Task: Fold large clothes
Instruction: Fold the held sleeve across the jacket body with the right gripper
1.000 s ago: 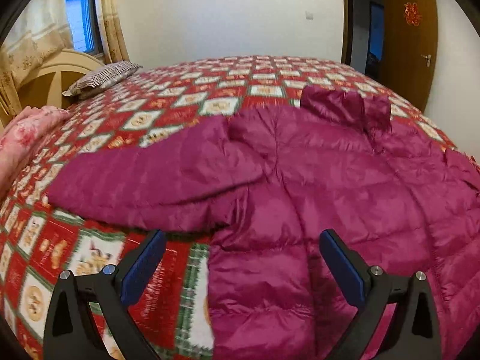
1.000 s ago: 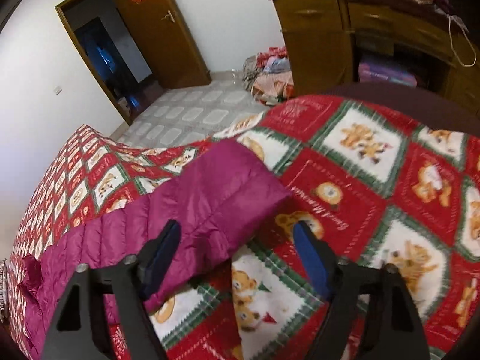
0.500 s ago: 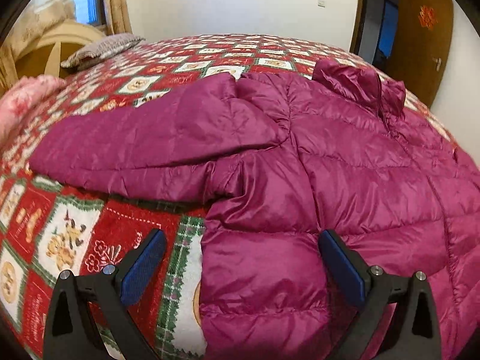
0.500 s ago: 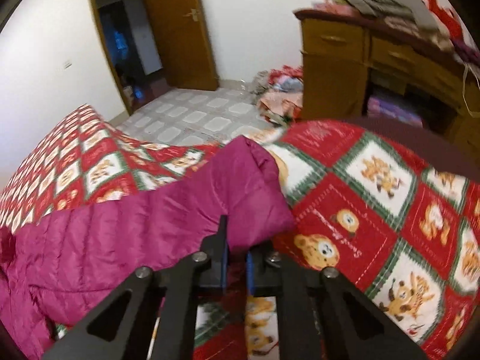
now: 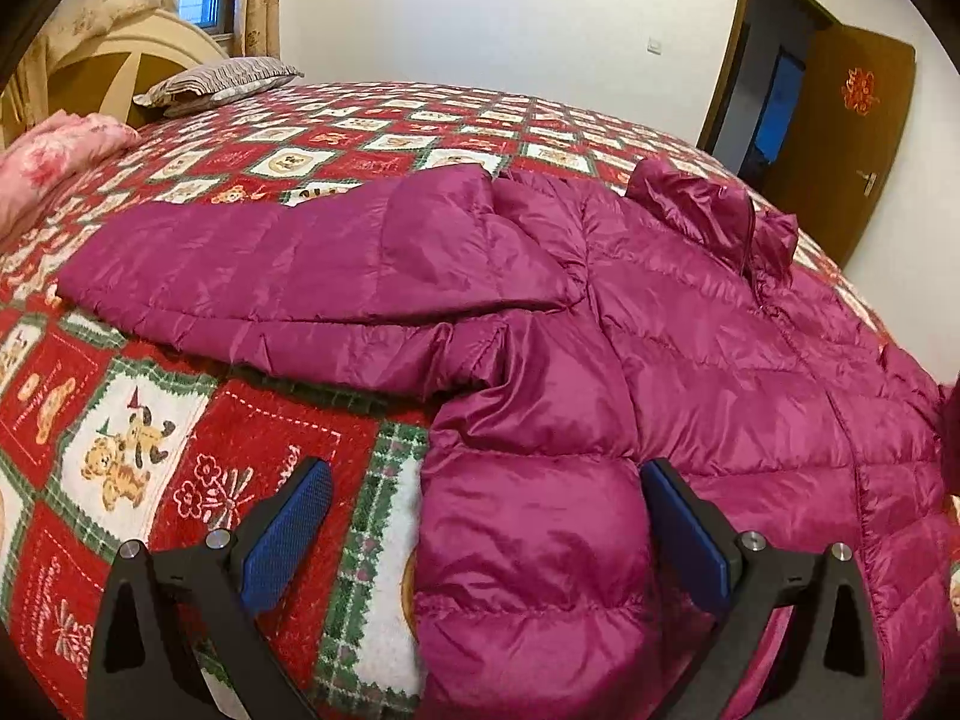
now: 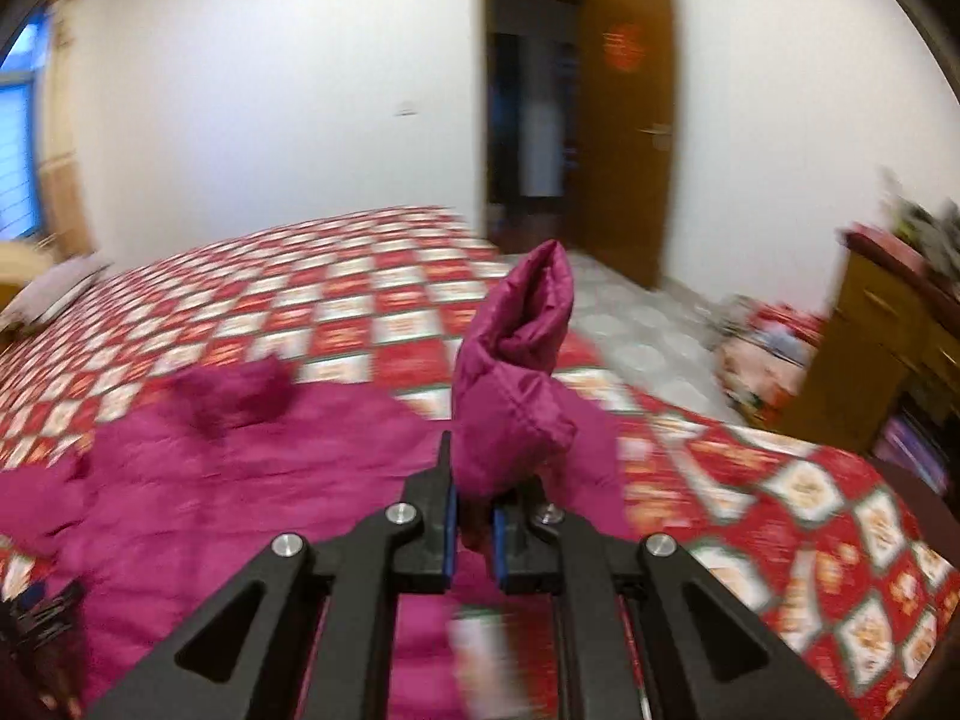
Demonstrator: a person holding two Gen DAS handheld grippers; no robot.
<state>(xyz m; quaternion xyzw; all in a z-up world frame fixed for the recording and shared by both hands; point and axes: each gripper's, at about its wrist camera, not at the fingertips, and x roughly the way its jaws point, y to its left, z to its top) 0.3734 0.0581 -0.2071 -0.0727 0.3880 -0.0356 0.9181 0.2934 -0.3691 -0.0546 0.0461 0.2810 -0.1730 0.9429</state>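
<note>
A magenta puffer jacket [image 5: 690,360] lies spread on the red patterned bedspread [image 5: 150,450], with one sleeve [image 5: 270,276] stretched out to the left. My left gripper [image 5: 486,534] hangs open just above the jacket's near side edge. Its blue pads [image 5: 282,534] stand wide on either side of the fabric and do not press on it. In the right wrist view, my right gripper [image 6: 474,531] is shut on the cuff of the other sleeve [image 6: 516,384]. That sleeve is lifted off the bed, its end sticking up over the jacket body [image 6: 240,480].
A striped pillow [image 5: 222,81] and a pink quilt [image 5: 48,156] sit at the head of the bed by the headboard. An open wooden door [image 6: 624,120] stands beyond the bed. A wooden dresser [image 6: 870,348] and a clothes pile [image 6: 762,354] on the floor are at the right.
My right gripper closed on the sleeve cuff, then lifted it and swung it over toward the jacket body. The left gripper sank a little closer to the jacket's edge, still open.
</note>
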